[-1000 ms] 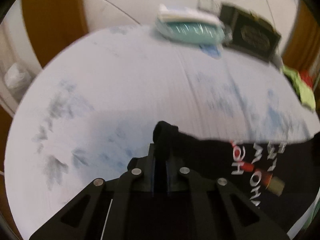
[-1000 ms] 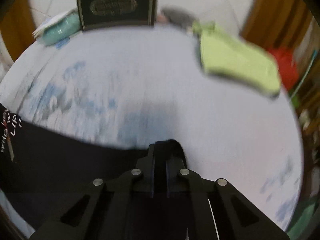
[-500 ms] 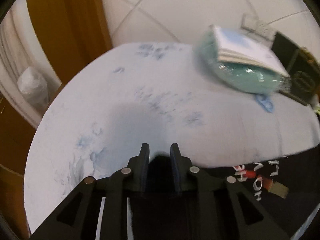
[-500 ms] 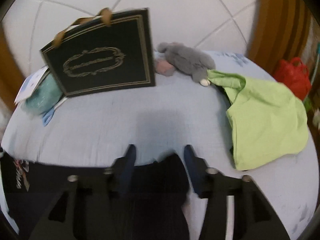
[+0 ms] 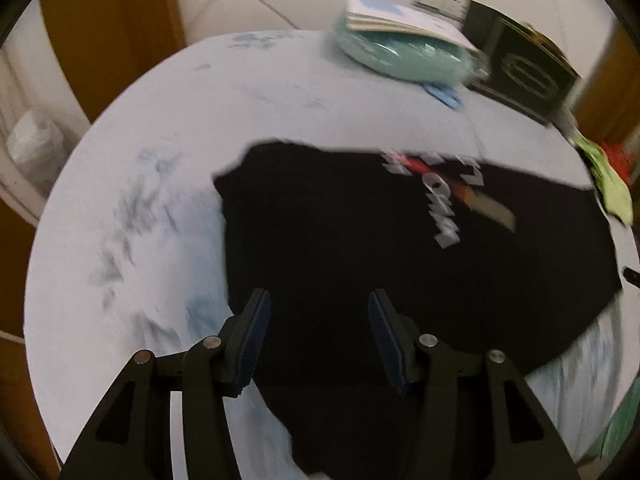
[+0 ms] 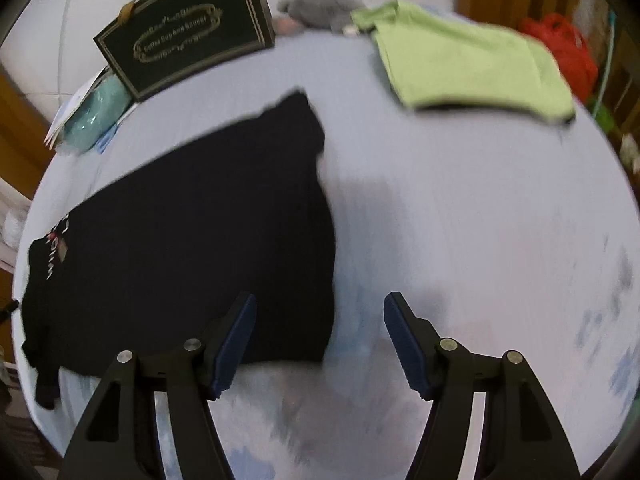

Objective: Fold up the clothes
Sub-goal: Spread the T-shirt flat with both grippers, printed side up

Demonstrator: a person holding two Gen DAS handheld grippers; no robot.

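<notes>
Because the black shirt [image 5: 400,272] now lay flat on the bed [image 6: 460,220] for folding, both my left fingers [image 5: 256,332] and right fingers [image 6: 236,336] were opening, gripping nothing.

Black angular fingers [image 5: 256,336], ribbed blue pads [image 6: 404,344], silver screws [image 5: 426,339].

Black shirt [image 5: 360,248] with white and red lettering; pale blue bedsheet [image 6: 460,220] with darker blotches; lime-green garment [image 6: 472,64]; black bag [image 6: 184,36] with gold ornament.
</notes>
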